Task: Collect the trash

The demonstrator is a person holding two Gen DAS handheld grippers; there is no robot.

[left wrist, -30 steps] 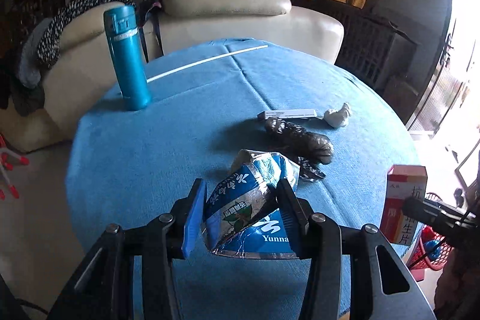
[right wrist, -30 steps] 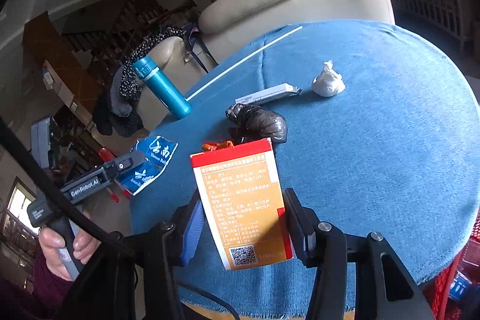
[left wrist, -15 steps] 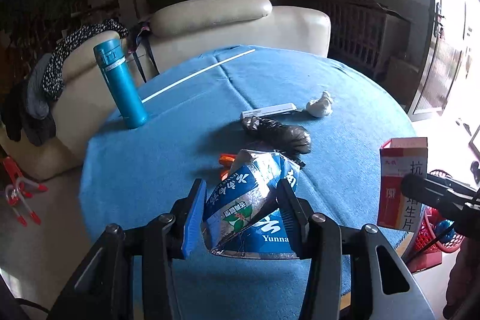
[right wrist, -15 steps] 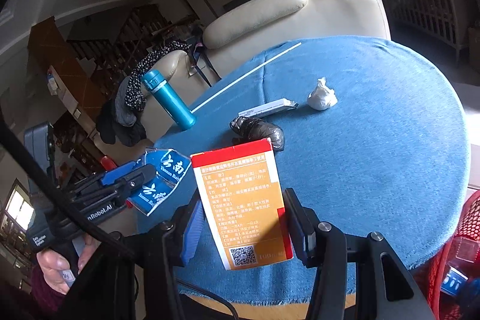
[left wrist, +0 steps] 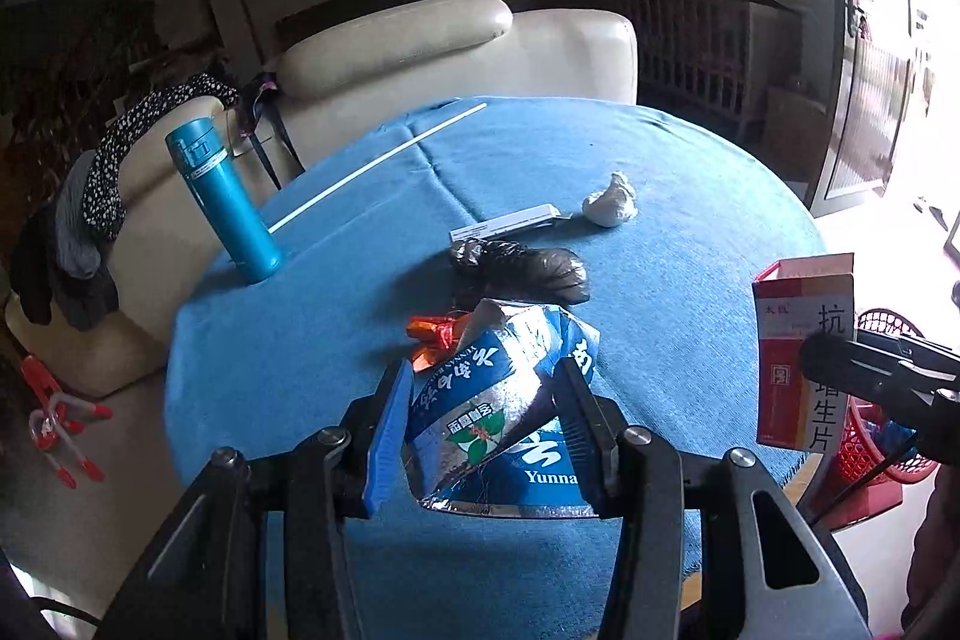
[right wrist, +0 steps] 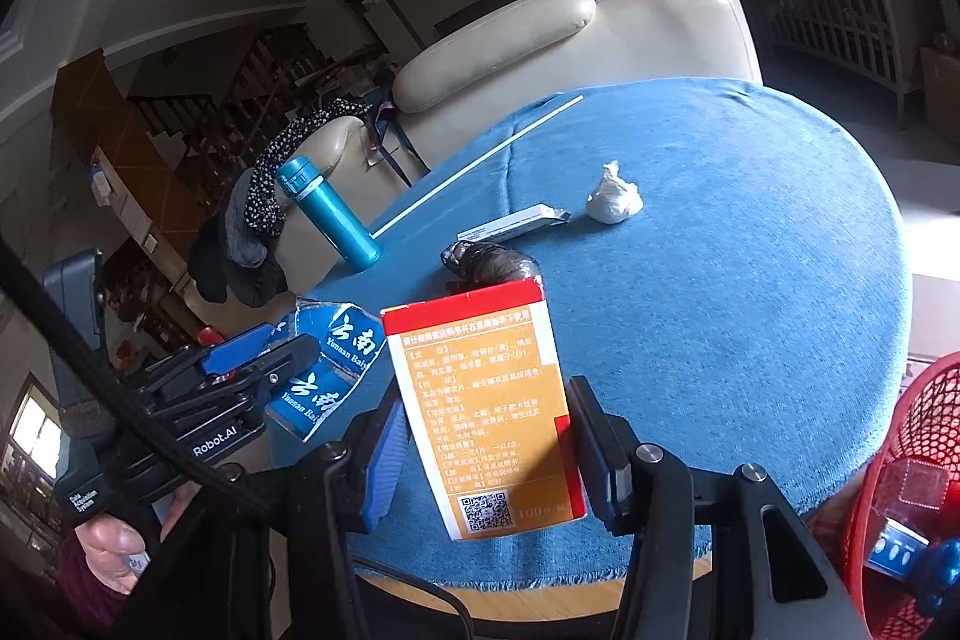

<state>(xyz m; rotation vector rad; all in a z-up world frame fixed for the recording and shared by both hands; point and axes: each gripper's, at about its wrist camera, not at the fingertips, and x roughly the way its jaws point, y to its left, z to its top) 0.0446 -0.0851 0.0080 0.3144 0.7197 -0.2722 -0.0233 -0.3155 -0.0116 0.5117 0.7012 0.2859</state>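
Left gripper: clamped on the blue foil pouch, pads pressing its two side edges; pouch carried above the near edge of the table.
Blue foil pouch, handling: judged light, thin and crushable. The foil is creased and torn open at the top. The glossy film looks slippery, so a hold across the folded mid-body is safer than one at the ragged rim.
Orange wrapper: on the cloth at 12 o'clock from the pouch, just behind it. Judged featherweight and crinkly; pinch at the twisted centre.
Black plastic bag: bunched, at 12 o'clock beyond the wrapper. Soft and shapeless; take a fold of the bulk.
Flat white carton: just behind the bag. Stiff and low; grip across the short width.
White paper wad: at 1 o'clock from the bag, just beside the carton end. Soft, compressible.
Right gripper: closed on the red-and-orange box, pads on its two narrow sides; box held upright off the near table edge.
Red-and-orange box, handling: judged light, rigid cardboard that can dent under excess squeeze; the present mid-height hold suits it.
Red mesh basket: at 3 o'clock from the box, below table level; judged the likely drop point.
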